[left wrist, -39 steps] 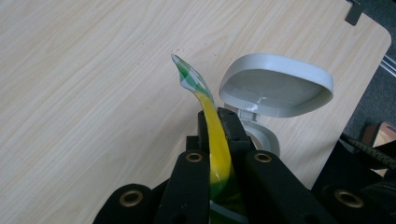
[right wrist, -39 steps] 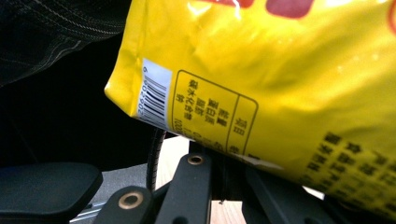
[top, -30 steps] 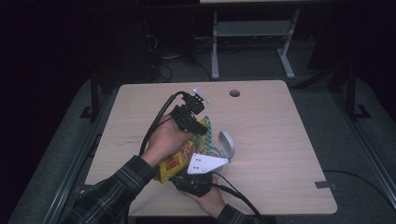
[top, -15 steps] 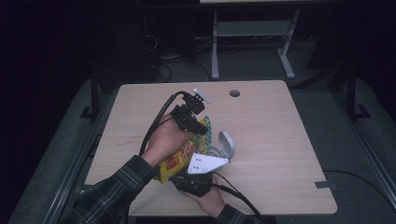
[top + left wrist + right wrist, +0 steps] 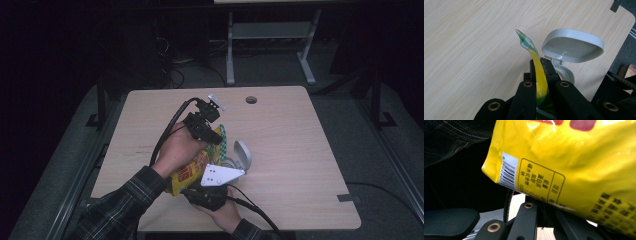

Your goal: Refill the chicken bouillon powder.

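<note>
Yellow bag point(image 5: 192, 170) lies at the middle of the wooden table point(image 5: 300, 150), held from both ends. In the high view the left gripper point(image 5: 212, 135) sits at the bag's 1 o'clock end, with the left hand point(image 5: 177, 150) wrapped around its body. The left gripper view has its black jaws closed tight on the bag's thin yellow-and-green top edge point(image 5: 537, 72), which curls up past the tips toward 11 o'clock. A grey container with its lid point(image 5: 574, 46) flipped open stands just beyond the jaws at 1 o'clock; in the high view the container point(image 5: 240, 155) is at the bag's 3 o'clock side. The right gripper point(image 5: 212, 187), under its grey plate, meets the bag's 6 o'clock end. In the right gripper view its jaws pinch the bag's lower seam point(image 5: 554, 203), near the barcode point(image 5: 509, 173).
</note>
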Demonstrator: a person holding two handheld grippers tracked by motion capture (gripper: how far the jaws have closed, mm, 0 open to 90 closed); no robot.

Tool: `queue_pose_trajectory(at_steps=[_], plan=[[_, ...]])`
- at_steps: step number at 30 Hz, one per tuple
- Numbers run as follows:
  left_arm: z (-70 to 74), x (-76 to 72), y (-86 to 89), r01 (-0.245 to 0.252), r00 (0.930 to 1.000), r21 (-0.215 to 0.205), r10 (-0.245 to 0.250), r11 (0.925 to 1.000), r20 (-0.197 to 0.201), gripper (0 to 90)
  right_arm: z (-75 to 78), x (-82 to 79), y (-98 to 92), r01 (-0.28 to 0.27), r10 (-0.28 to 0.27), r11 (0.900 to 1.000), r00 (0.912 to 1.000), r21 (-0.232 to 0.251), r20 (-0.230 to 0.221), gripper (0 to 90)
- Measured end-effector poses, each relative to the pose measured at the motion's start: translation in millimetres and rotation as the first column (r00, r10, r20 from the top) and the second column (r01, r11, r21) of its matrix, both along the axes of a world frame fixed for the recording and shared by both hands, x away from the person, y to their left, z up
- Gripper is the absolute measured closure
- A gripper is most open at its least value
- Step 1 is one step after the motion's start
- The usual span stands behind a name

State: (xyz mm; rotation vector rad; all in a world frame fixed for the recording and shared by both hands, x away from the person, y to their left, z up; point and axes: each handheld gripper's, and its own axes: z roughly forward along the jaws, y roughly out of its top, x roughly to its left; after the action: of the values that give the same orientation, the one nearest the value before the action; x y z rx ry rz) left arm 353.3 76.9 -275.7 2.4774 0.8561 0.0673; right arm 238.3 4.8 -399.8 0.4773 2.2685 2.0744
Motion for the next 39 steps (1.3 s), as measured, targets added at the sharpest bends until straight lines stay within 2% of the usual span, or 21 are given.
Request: queue_pose_trajectory(at_steps=[39], plan=[[0.6, 0.1, -0.6, 0.002, 1.0000, -0.004, -0.002, 1.0000, 0.000, 89.9, 0.8, -0.2, 0.0, -0.009, 0.009, 1.000, 1.0000, 0.004, 0.001, 90.0]])
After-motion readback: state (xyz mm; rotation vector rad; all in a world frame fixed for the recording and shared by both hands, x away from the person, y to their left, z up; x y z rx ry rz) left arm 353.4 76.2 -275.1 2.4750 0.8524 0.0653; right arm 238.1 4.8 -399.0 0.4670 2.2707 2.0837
